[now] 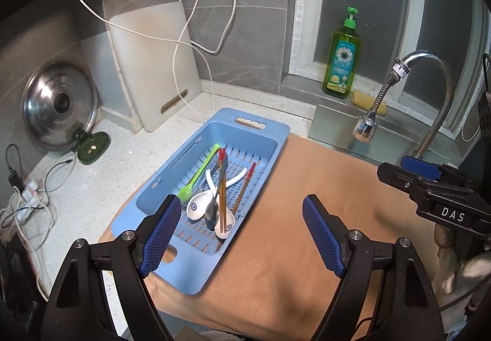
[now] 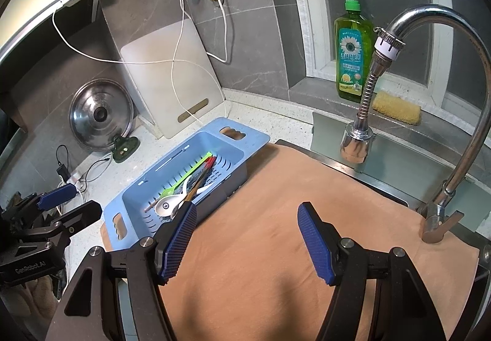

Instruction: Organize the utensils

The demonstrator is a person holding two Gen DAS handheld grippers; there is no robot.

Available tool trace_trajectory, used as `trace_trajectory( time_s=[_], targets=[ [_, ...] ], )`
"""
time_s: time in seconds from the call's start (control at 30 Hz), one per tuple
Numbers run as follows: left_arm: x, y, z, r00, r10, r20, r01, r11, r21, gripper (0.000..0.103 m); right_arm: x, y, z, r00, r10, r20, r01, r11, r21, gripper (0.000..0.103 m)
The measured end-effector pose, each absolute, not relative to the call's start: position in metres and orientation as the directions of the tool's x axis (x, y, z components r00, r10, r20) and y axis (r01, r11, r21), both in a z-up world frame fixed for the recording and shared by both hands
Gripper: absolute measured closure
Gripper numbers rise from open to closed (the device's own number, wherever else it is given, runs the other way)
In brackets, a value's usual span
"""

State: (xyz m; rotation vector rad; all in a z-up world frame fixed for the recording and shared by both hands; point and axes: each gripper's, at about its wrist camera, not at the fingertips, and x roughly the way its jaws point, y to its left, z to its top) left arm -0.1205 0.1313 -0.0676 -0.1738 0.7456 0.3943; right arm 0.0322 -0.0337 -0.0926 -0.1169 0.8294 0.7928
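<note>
While both my left gripper [image 1: 241,236] and right gripper [image 2: 247,243] hang open and empty over the tan cloth [image 1: 307,218], the utensils [image 1: 214,200] lie in the blue basket [image 1: 270,141] straddling the cloth's left edge.

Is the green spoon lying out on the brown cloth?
No, the green spoon lies inside the blue drainer basket with the other utensils; nothing lies on the brown cloth.

The white letters "DAS" stand on a black label of the right gripper [image 1: 429,184], seen to the right of the left claw. "GeoRoboLAI" is printed on the left gripper [image 2: 66,203]. Beyond both claws, the green soap bottle [image 2: 353,62] has a sunflower label with unreadable characters.
</note>
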Motion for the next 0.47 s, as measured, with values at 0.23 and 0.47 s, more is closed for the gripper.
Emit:
trace_trajectory(
  time_s=[0.23, 0.47],
  targets=[
    [-0.1202, 0.1296, -0.065, 0.672, 0.28, -0.686, -0.408, 0.913, -0.027, 0.021, 0.0329, -0.0322, -0.0937, 0.41, 0.582, -0.702, -0.672, 0.713, 0.198, 0.038],
    [-0.1188, 0.1234, -0.0643, 0.692, 0.269, -0.67, -0.381, 0.924, -0.022, 0.021, 0.0337, -0.0336, -0.095, 0.415, 0.579, -0.702, -0.664, 0.72, 0.202, 0.038]
  ],
)
